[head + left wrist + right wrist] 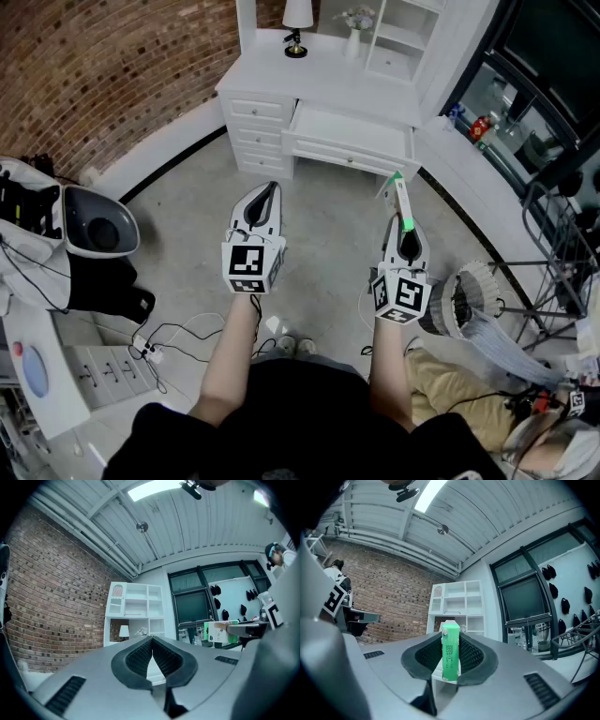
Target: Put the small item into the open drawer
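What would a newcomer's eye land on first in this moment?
The green box clamped in the right gripper is the one bright spot of colour. Straight ahead stands the white desk with its drawer pulled open, beside a brick wall. The left gripper is shut and empty.

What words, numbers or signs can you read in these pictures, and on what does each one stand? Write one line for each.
On the green box in the right gripper: two lines of small dark print down its narrow edge, too blurred to read.
On the marker cubes: black-and-white square patterns only, no letters or numbers.
No other text can be read in any of the three views.
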`<action>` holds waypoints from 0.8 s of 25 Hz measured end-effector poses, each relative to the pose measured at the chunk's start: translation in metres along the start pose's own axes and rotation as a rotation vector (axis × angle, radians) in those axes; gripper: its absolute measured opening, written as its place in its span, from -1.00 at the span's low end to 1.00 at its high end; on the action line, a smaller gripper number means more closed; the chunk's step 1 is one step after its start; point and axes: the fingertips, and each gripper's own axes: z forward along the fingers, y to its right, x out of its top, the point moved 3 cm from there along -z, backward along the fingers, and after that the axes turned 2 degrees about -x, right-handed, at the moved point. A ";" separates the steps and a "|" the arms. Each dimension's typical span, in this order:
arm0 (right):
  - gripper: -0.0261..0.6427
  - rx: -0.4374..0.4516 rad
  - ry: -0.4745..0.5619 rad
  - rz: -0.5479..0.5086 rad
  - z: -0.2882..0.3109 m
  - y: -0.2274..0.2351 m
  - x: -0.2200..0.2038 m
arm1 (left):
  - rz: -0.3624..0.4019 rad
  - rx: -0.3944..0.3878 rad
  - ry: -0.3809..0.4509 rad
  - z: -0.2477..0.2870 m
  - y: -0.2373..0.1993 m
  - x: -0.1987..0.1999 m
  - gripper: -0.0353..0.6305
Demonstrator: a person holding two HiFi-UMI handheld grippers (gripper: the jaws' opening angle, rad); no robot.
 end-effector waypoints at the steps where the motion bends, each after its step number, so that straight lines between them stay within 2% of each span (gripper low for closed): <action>1: -0.70 0.001 -0.001 0.002 -0.001 -0.001 0.000 | -0.001 -0.002 -0.001 0.000 0.000 -0.001 -0.83; 20: -0.70 0.031 -0.001 0.085 0.001 -0.002 -0.008 | -0.024 -0.022 -0.027 0.002 0.004 -0.013 -0.83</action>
